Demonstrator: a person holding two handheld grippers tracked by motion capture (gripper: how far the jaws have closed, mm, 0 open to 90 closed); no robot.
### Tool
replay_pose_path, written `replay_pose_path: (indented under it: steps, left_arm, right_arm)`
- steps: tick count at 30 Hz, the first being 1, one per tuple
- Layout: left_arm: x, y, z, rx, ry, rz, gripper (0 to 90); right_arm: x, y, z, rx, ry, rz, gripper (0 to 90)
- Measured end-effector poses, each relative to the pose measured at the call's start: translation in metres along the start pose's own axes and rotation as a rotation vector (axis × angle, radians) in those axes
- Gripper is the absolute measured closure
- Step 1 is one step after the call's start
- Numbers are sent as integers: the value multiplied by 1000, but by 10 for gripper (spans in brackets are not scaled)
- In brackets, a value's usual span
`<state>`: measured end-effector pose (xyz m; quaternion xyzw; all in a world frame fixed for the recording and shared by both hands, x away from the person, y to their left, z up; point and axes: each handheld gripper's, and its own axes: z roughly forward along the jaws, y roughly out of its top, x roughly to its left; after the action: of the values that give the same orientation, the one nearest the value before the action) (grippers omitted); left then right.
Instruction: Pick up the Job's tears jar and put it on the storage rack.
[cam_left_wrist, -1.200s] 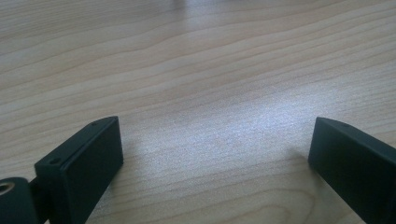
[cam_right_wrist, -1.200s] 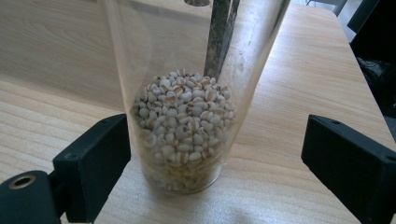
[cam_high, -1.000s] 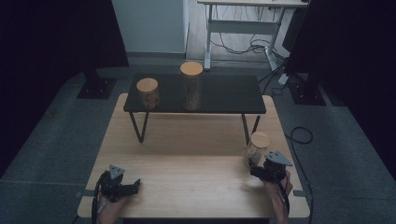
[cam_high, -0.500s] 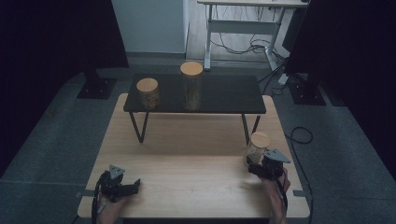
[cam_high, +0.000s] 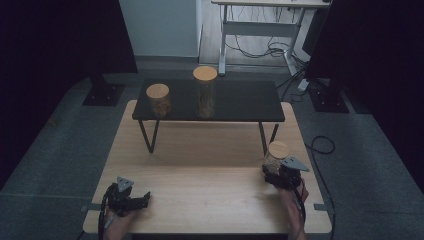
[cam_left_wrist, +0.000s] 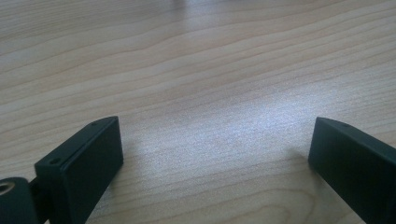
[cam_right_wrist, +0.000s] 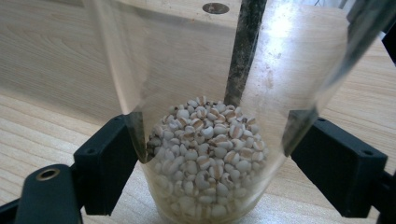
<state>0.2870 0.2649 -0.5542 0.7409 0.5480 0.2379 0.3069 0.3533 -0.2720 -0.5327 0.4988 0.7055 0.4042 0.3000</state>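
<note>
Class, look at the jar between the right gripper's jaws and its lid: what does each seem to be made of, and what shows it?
Jar: probably clear glass, perhaps plastic; grains and table show through its glossy wall. Lid: looks like pale matt wood or bamboo.

Premises read as a lab or recording studio: dark curtains (cam_high: 55, 45) enclose a wooden table (cam_high: 205, 190) on grey carpet (cam_high: 45, 165), stand bases (cam_high: 102, 94) at either side, loose cables (cam_high: 260, 50) beneath a desk (cam_high: 270, 4) behind.
</note>
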Motion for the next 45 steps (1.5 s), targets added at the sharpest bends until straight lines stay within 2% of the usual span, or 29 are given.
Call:
replay_pose_path:
  steps: [8,17,32,45]
  left_arm:
    - [0,0,0,0,0,0,26]
    - [0,0,0,0,0,0,26]
    - [0,0,0,0,0,0,26]
    - [0,0,0,0,0,0,26]
  right_arm:
    - [-1,2,3,-1,29,18,206]
    - [-1,4,3,-22,36,7,244]
    - [2,8,0,3,13,24,248]
    - [7,17,-7,-12,10,13,248]
